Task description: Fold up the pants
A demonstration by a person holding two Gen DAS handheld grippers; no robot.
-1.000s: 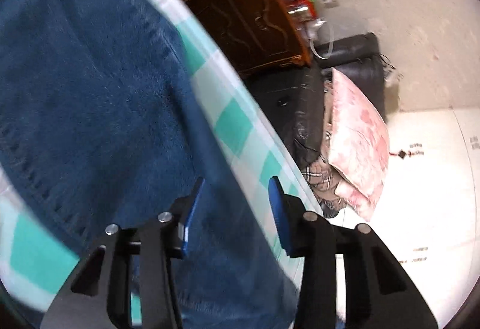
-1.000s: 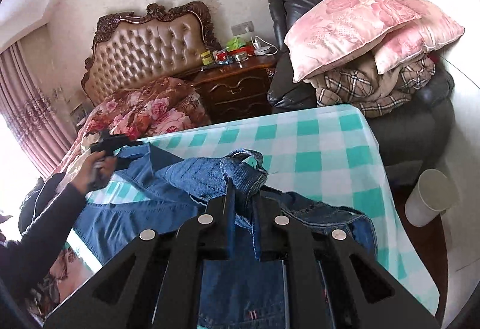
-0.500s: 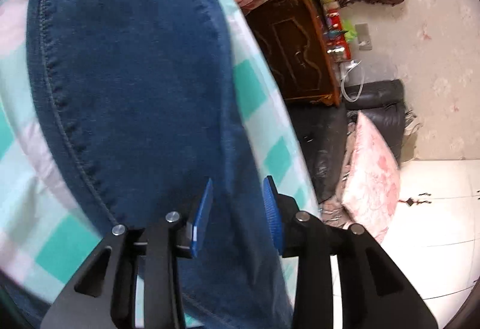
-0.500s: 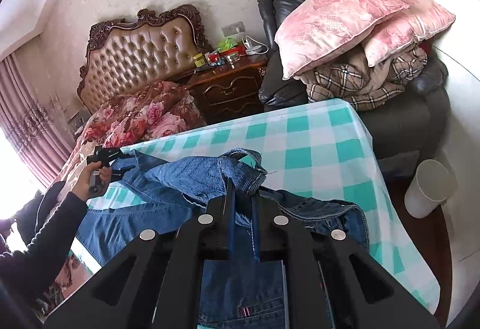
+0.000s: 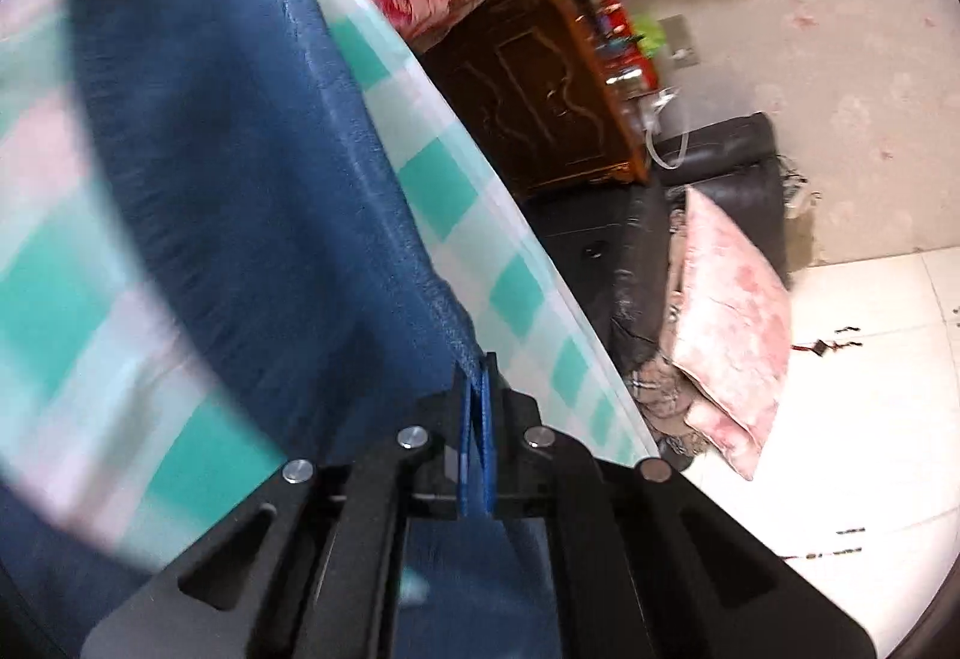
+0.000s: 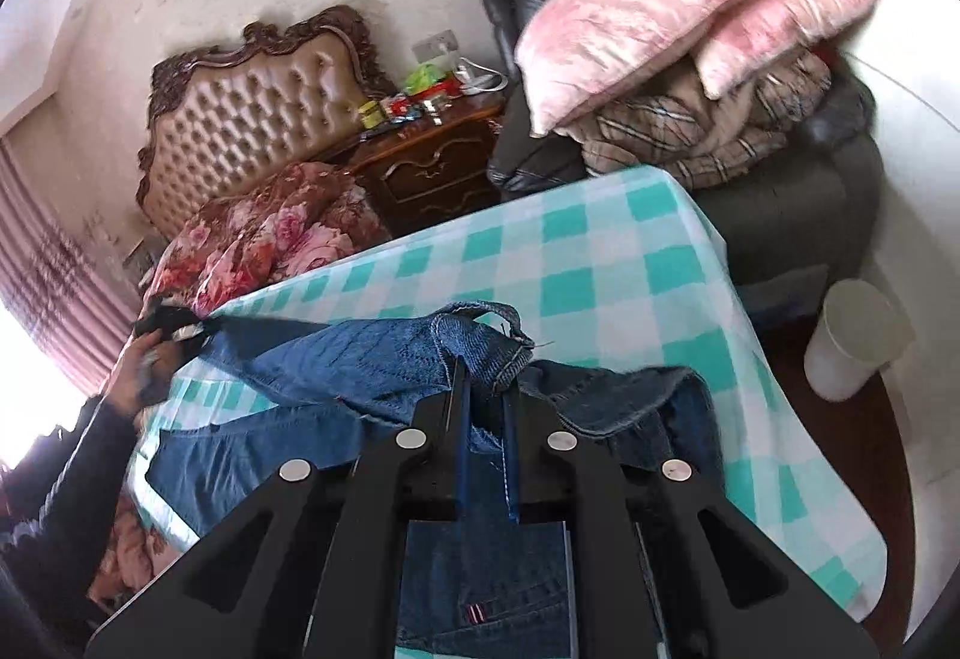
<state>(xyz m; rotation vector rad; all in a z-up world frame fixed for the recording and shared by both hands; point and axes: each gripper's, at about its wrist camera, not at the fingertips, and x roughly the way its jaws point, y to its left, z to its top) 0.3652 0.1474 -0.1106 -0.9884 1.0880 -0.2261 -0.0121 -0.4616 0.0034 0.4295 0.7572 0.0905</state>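
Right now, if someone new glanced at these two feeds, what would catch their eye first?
First, the blue jeans sprawled over the green-checked tablecloth, bunched and lifted at the near edge where the right gripper is shut on the denim. In the left wrist view the left gripper pinches a fold of the same jeans near the table's edge. Behind, two pink pillows are piled on a dark armchair.

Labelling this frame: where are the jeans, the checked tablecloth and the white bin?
jeans (image 6: 384, 359), right wrist view, lifted denim fold.
checked tablecloth (image 6: 600, 263), right wrist view, bare top.
white bin (image 6: 852, 341), right wrist view, side wall.
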